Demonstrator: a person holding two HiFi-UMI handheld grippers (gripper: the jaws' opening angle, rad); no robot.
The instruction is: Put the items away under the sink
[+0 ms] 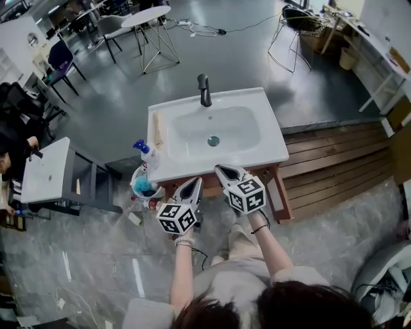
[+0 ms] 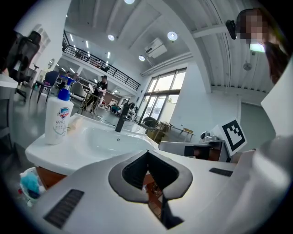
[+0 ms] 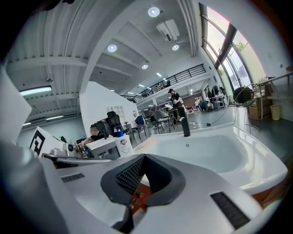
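Observation:
A white hand-wash bottle with a blue pump [image 1: 147, 154] [image 2: 58, 119] [image 3: 122, 144] stands on the left rim of the white sink [image 1: 277, 132] [image 2: 50, 153] [image 3: 258, 153]. Beside it on the rim lies a pale wooden piece [image 1: 157, 128]. A black tap [image 1: 204, 90] [image 2: 121, 122] [image 3: 185, 125] rises at the basin's back. Both grippers hover side by side at the sink's front edge. My left gripper [image 1: 194, 182] [image 2: 147, 151] is shut with nothing in it. My right gripper [image 1: 221, 168] [image 3: 144, 156] is also shut and holds nothing.
A small tub with a blue cloth [image 1: 144, 186] [image 2: 29, 183] and a can [image 1: 151, 204] sit on the floor by the sink's left leg. A white side table [image 1: 45, 170] stands to the left, a wooden deck [image 1: 334, 167] to the right. Chairs and a round table [image 1: 146, 16] stand beyond.

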